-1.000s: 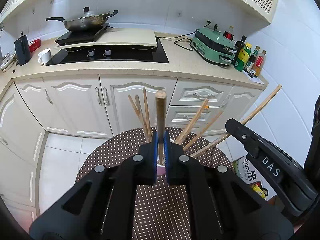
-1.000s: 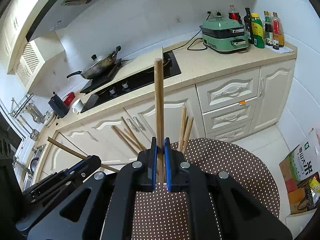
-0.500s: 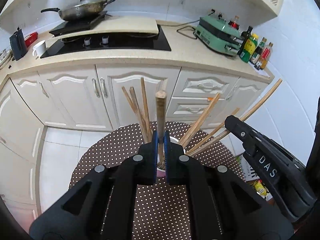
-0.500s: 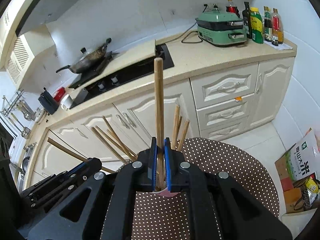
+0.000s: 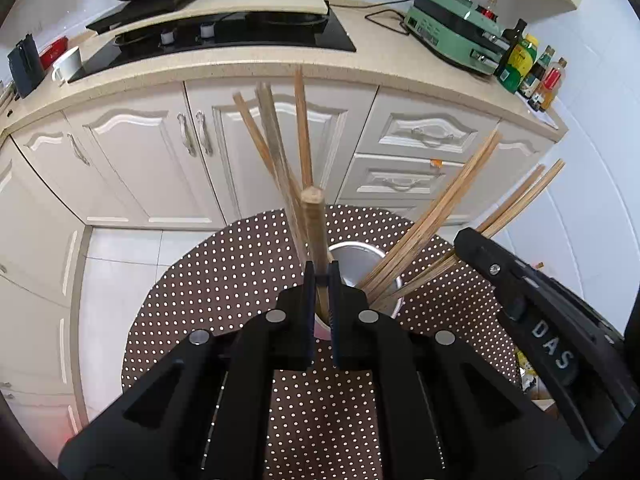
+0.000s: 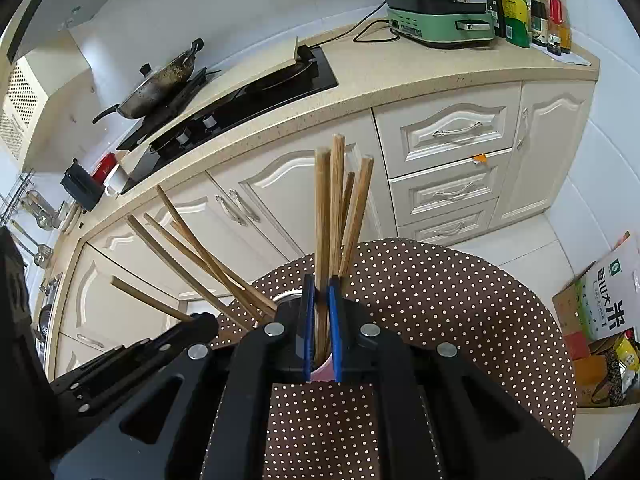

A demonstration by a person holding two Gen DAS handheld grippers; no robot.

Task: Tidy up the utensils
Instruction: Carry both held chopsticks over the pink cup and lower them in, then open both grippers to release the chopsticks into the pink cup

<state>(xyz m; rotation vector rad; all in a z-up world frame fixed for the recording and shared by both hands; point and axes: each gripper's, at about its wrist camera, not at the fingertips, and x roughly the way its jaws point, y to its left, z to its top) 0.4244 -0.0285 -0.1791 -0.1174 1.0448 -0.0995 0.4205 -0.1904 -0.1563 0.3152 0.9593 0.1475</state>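
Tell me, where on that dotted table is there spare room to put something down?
The dotted tablecloth is bare left of the metal cup, out to its rim, and right of the cup in the right wrist view. It is crowded at the cup, where fanned chopsticks and both claws meet.

Both tongs share 1 build: matte black angular arms, blue pads lining the inner faces, 4 round silver screw heads across each. Left tongs (image 5: 321,280), right tongs (image 6: 321,292). The right unit's black side reads "DAS" in pale letters, with a small silver screw ahead of it.
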